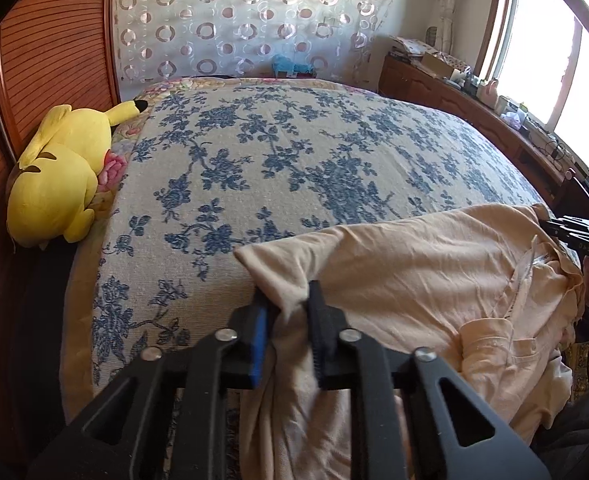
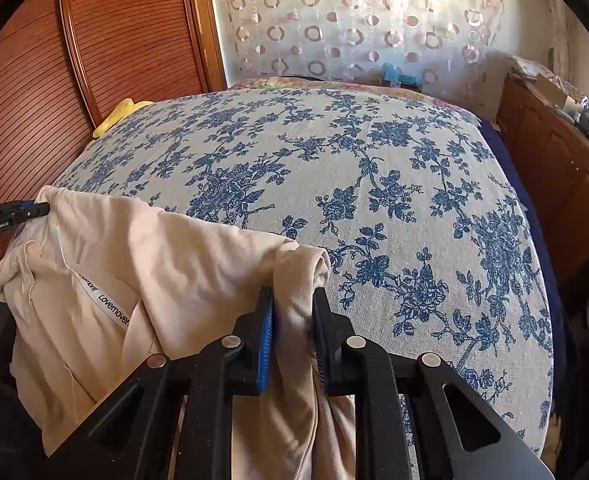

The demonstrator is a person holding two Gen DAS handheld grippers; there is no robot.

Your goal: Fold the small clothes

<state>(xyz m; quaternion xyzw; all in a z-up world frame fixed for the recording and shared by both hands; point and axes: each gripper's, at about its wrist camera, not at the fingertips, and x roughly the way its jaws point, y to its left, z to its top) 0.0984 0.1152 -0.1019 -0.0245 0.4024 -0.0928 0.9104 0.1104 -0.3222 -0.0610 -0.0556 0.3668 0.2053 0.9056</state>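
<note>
- Soft, wrinkled cream garment [image 1: 414, 264], white ribbon inside, draped over woven blue-floral bedspread [image 1: 294, 152].
- Left tongs [image 1: 290, 320] clamped on cloth at 6 o'clock.
- Right tongs [image 2: 294, 320] likewise clamped on bunched cloth.

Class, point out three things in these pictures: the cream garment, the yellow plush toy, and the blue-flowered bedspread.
cream garment [image 1: 414, 264]: left wrist view, on its broad flat panel.
yellow plush toy [image 1: 58, 176]: left wrist view, on its body.
blue-flowered bedspread [image 2: 334, 152]: right wrist view, on a bare middle part.

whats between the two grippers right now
Only the cream garment: its top edge spans from the left gripper to the right gripper, each shut on a corner. Both wrist views show it, over the floral bedspread.
</note>
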